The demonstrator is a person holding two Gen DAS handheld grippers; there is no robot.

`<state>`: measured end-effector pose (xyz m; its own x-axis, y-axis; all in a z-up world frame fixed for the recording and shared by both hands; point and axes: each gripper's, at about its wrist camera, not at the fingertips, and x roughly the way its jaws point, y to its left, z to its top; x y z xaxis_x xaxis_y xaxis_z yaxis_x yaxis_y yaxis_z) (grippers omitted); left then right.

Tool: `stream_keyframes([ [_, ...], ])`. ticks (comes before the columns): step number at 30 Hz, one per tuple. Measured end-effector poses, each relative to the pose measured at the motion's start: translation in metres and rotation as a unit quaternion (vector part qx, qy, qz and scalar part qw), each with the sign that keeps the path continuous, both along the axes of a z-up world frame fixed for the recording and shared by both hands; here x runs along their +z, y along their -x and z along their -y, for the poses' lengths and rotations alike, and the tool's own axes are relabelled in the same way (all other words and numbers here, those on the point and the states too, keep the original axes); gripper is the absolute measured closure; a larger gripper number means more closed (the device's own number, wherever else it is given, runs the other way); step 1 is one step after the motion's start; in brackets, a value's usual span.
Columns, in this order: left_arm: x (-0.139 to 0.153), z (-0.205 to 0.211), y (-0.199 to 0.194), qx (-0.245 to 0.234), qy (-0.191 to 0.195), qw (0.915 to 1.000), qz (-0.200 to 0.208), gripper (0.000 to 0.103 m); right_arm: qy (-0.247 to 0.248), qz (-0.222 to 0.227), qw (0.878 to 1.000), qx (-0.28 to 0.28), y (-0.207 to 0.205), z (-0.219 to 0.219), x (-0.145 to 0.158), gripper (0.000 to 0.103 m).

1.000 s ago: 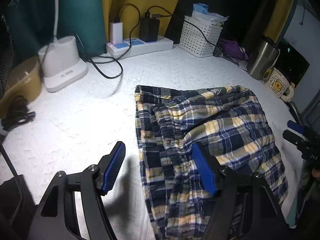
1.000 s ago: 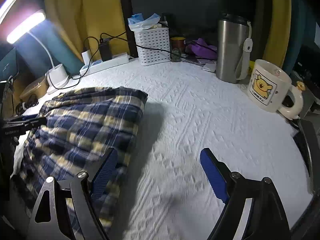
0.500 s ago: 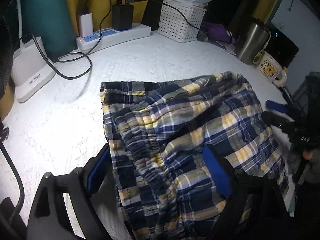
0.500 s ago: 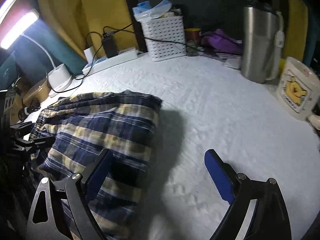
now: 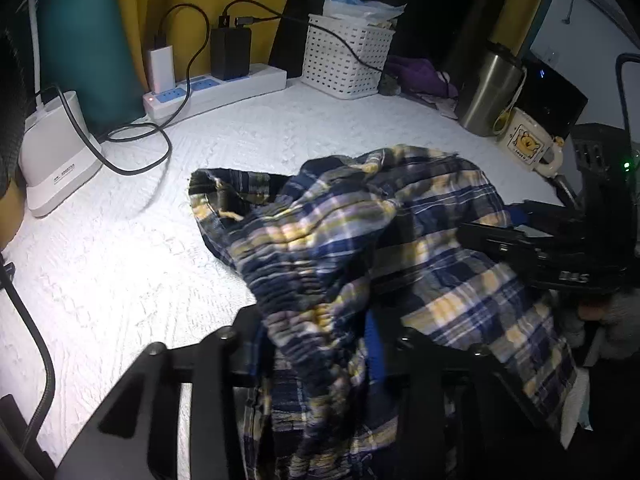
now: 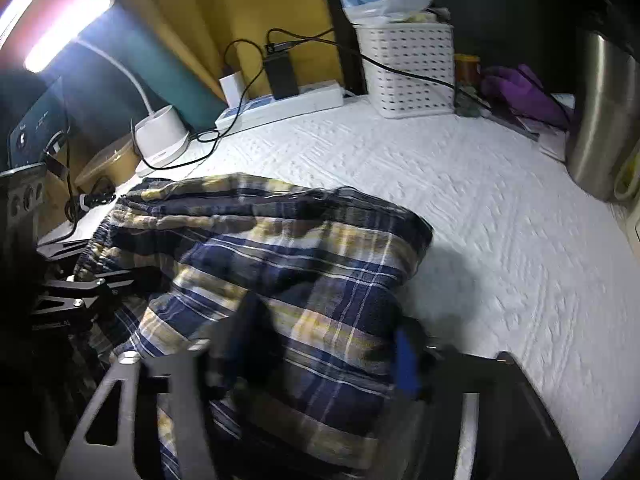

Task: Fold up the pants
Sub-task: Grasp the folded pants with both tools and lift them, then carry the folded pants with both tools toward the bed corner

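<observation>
Both tongs have just been closing: left tongs (image 5: 316,344) clamp the pants (image 5: 360,240) waistband, right tongs (image 6: 320,344) clamp plaid cloth on the tabletop (image 6: 480,200).

Both grippers are black skeletal frames with triangular cut-outs, silver screw heads and blue ribbed pads inside the jaws. The right gripper (image 5: 516,216) carries white lettering on its side, and behind it a grey sleeve (image 5: 624,320) shows.

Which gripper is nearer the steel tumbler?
Right. The right gripper grips the pants edge on the tumbler's side; the left gripper holds the elastic waistband at the far side, near the lamp base.
</observation>
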<state>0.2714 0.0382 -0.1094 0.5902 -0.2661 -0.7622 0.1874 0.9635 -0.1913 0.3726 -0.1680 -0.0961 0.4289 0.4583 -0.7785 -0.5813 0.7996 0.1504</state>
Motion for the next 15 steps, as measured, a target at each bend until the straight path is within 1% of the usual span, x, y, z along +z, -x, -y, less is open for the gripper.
stream_keyframes([
  [1, 0.001, 0.001, 0.001, -0.001, -0.001, 1.0000, 0.002, 0.071, 0.000, 0.003, 1.000, 0.001, 0.001, -0.001, 0.000, 0.058],
  [2, 0.004, 0.002, 0.003, -0.001, -0.003, 1.0000, 0.007, 0.073, 0.001, 0.008, 1.000, 0.001, 0.003, -0.002, 0.001, 0.067],
  [3, 0.006, 0.003, 0.005, -0.001, -0.004, 0.9999, 0.011, 0.073, 0.002, 0.012, 1.000, 0.002, 0.004, -0.002, 0.003, 0.073],
  [6, 0.015, 0.006, 0.012, -0.001, -0.008, 0.9996, 0.026, 0.075, 0.000, 0.030, 1.000, 0.000, 0.012, 0.000, 0.013, 0.081],
  [8, 0.025, 0.007, 0.020, -0.001, -0.008, 0.9991, 0.042, 0.075, -0.001, 0.047, 0.999, -0.002, 0.018, 0.001, 0.022, 0.083],
  [15, 0.062, 0.010, 0.054, 0.002, -0.006, 0.9951, 0.099, 0.075, -0.017, 0.123, 0.992, -0.005, 0.052, 0.006, 0.067, 0.083],
])
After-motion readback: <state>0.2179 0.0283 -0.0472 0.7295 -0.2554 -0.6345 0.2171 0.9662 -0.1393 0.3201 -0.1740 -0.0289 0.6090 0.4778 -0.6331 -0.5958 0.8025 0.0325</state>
